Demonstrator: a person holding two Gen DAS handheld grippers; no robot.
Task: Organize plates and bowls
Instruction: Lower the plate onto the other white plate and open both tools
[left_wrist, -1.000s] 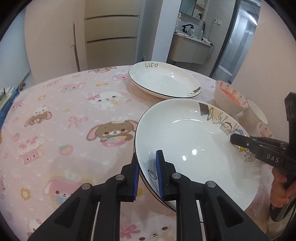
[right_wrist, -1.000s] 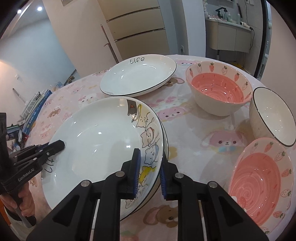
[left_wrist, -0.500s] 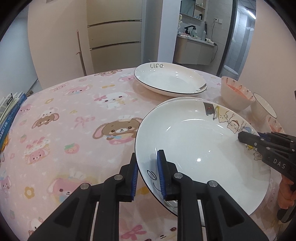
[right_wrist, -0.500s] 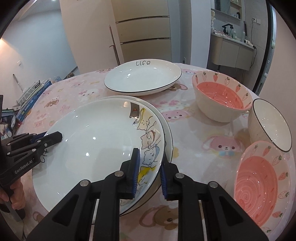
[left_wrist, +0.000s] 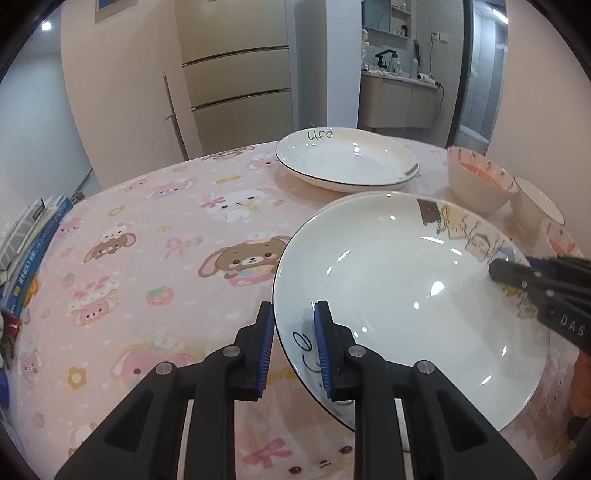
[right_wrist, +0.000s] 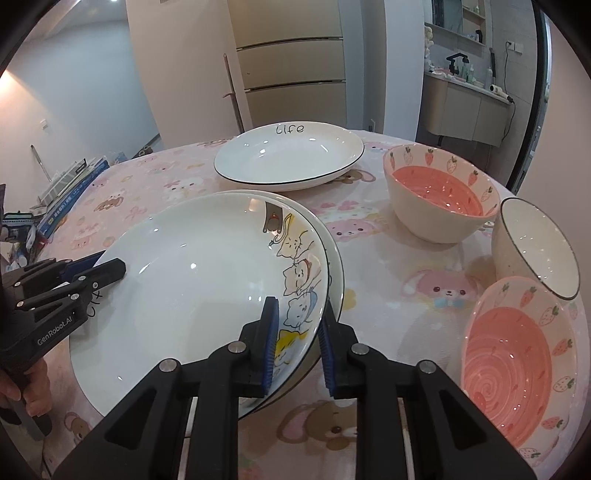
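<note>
Gripping opposite rims, both grippers, left (left_wrist: 294, 345) and right (right_wrist: 296, 341), are carrying the white cartoon-cat ceramic plate (right_wrist: 192, 295) above its twin (right_wrist: 334, 258); the "life" plate (right_wrist: 288, 155) at 12 o'clock and three bowls at 3 o'clock are waiting unstacked.

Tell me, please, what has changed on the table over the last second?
Both tongs, left and right, have raised the cat plate higher off the plate beneath, keeping their grip on its opposite rims. The "life" plate and bowls stayed put.

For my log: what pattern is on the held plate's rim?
Cartoon cats on the white plate, clearest in the right wrist view.
</note>
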